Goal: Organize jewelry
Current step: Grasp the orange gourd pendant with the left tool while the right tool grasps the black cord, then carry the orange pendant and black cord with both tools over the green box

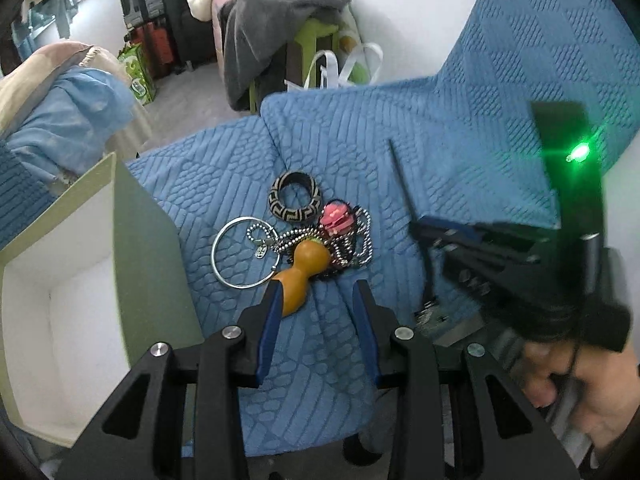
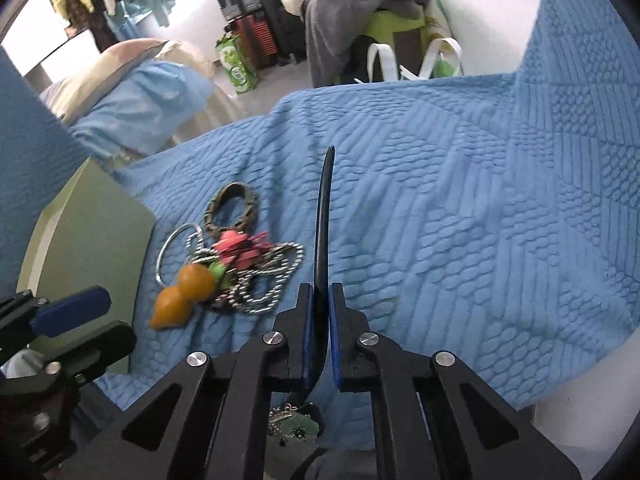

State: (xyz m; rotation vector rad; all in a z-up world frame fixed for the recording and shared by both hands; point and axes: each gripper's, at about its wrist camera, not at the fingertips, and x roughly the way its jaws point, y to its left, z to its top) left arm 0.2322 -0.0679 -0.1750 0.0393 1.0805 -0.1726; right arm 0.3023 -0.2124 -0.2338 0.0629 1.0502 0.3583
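I'm holding a thin, curved dark strip (image 2: 323, 240) pinched in my right gripper (image 2: 319, 320); my left gripper (image 1: 316, 300) is gaping wide — jewelry pile (image 1: 320, 240) lying mid-quilt (image 1: 440, 140), smooth gourd (image 1: 306, 276) nearest.

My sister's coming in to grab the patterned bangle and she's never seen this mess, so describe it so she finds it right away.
Look at the blue quilted cover, just right of the open pale green box, where a small heap of jewelry lies. The patterned bangle sits at the far edge of that heap, beyond the thin silver hoop and the orange gourd charm. It alone is a wide band with a black-and-beige key pattern.
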